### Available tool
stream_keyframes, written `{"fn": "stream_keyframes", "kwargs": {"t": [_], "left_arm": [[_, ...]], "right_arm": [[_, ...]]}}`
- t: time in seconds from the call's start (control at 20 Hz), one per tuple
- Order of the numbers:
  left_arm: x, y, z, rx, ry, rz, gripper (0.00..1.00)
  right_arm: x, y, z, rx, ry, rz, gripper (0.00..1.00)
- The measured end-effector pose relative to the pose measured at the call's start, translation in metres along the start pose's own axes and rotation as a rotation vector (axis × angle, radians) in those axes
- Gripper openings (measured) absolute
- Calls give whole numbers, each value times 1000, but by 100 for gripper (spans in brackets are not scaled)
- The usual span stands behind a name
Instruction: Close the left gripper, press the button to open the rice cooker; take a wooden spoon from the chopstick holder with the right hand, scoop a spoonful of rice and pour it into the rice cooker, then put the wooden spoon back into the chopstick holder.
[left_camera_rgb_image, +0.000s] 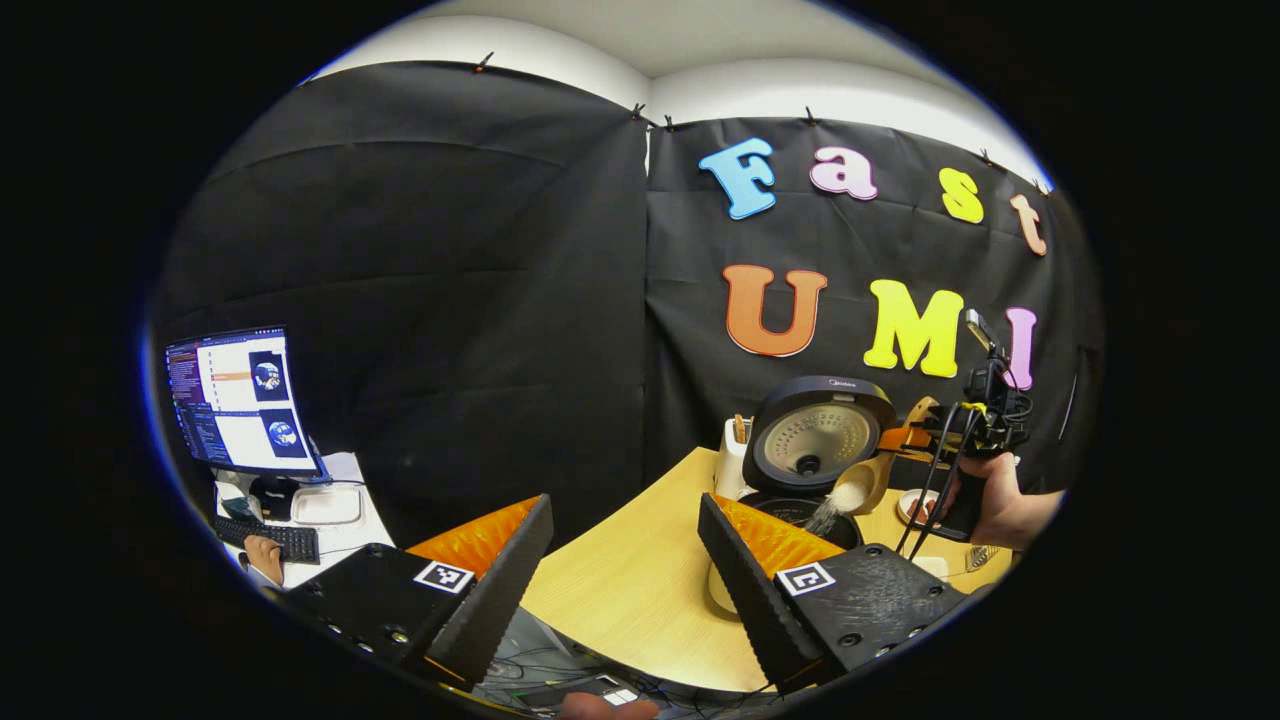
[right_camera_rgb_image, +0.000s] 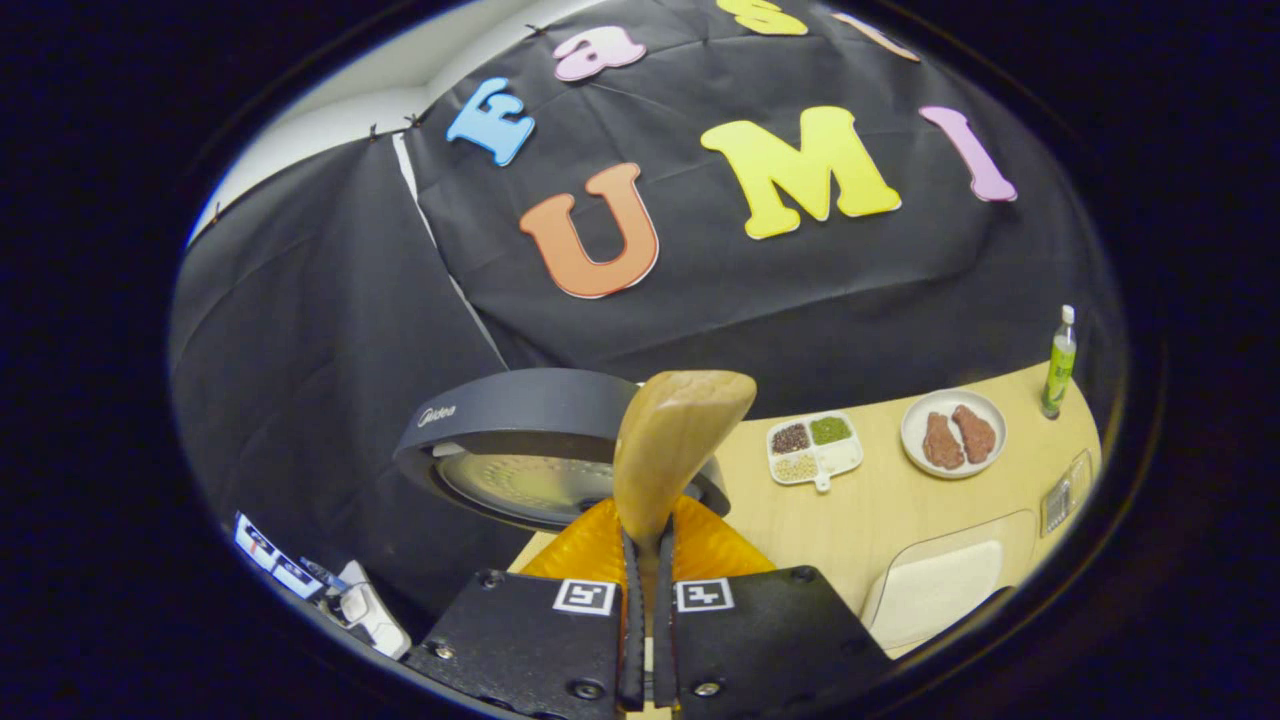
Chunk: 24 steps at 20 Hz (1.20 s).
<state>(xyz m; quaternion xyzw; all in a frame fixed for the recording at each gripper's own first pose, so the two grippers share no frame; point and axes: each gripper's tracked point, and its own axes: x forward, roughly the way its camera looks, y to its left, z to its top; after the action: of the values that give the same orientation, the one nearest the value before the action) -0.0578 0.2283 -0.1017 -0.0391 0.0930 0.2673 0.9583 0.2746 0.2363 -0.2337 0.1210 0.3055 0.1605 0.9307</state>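
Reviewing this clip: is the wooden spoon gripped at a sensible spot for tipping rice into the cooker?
Yes. The right gripper clamps the wooden spoon on its narrow handle, from the end away from the bowl. That leaves the broad bowl free to tilt over the rice cooker.

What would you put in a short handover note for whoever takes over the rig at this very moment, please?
Left gripper: open, holding nothing, hanging back over the table's near edge.
Right gripper: shut on the wooden spoon, tipped over the rice cooker.
Rice cooker: lid already up; in the left gripper view, rice is spilling from the spoon into the pot.
Chopstick holder: stands just beside the cooker, on the side away from the right gripper.
Done: button pressed, spoon taken, rice scooped.
Left: finish the pour, then put the spoon back in the chopstick holder.
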Motion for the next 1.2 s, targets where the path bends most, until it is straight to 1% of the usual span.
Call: {"fn": "stream_keyframes", "kwargs": {"t": [0.2, 0.35, 0.6, 0.9, 1.05, 1.2], "left_arm": [[2, 0, -1, 5, -4, -9, 95], [2, 2, -3, 2, -5, -10, 95], [1, 4, -4, 2, -6, -11, 95], [-2, 4, -3, -6, -13, -9, 95], [-3, 5, -3, -11, -18, -8, 95], [-6, 3, -2, -10, -17, -9, 95]], "right_arm": [[-1, 1, 1, -107, -19, -35, 8], [-3, 11, 2, -189, -42, -39, 9], [-8, 24, 7, -366, -98, -68, 9], [-14, 43, 2, -555, -154, -54, 9], [-18, 48, -7, -610, -155, -42, 9], [-15, 49, -6, -615, -146, -45, 11]]}}
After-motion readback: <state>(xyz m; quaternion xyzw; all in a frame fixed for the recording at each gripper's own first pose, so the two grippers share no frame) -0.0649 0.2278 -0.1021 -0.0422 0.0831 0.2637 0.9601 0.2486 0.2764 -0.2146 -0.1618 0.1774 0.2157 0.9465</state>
